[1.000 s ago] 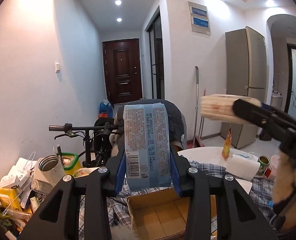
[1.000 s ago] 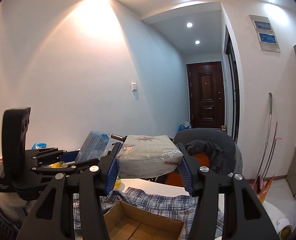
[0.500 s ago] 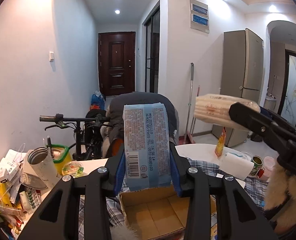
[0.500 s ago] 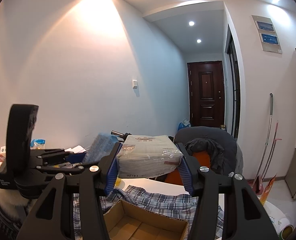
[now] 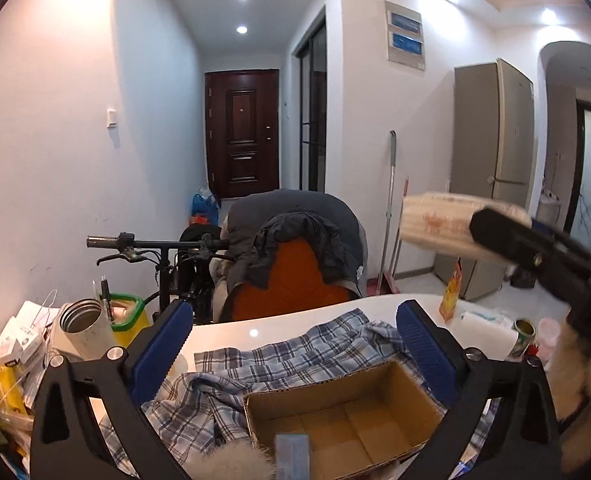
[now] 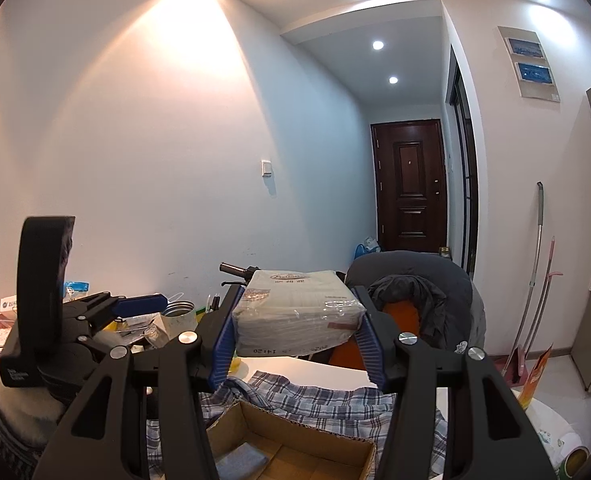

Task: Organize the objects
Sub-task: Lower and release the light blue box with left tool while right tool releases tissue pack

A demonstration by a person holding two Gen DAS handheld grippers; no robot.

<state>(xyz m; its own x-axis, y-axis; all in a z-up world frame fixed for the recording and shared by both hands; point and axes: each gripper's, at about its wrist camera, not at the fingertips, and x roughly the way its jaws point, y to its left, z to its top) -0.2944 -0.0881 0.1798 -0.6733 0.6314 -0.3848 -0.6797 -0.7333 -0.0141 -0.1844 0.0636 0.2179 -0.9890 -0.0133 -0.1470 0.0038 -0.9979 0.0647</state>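
Two tongs above white table (image 5: 279, 320), left (image 5: 295, 344) apart, right (image 6: 297, 344) clamping tissue pack (image 6: 299, 312).

Left hand-held gripper (image 5: 293, 344) gapes wide; right hand-held gripper (image 6: 297, 336) clamped.

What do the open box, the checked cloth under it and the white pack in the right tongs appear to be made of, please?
The open box looks like plain brown corrugated cardboard, matt, with flap seams on its floor. The checked cloth seems a soft woven fabric, blue and white, lying in folds. The white pack in the right tongs looks like stacked tissue paper in clear glossy plastic film, judging by the shiny wrinkles.
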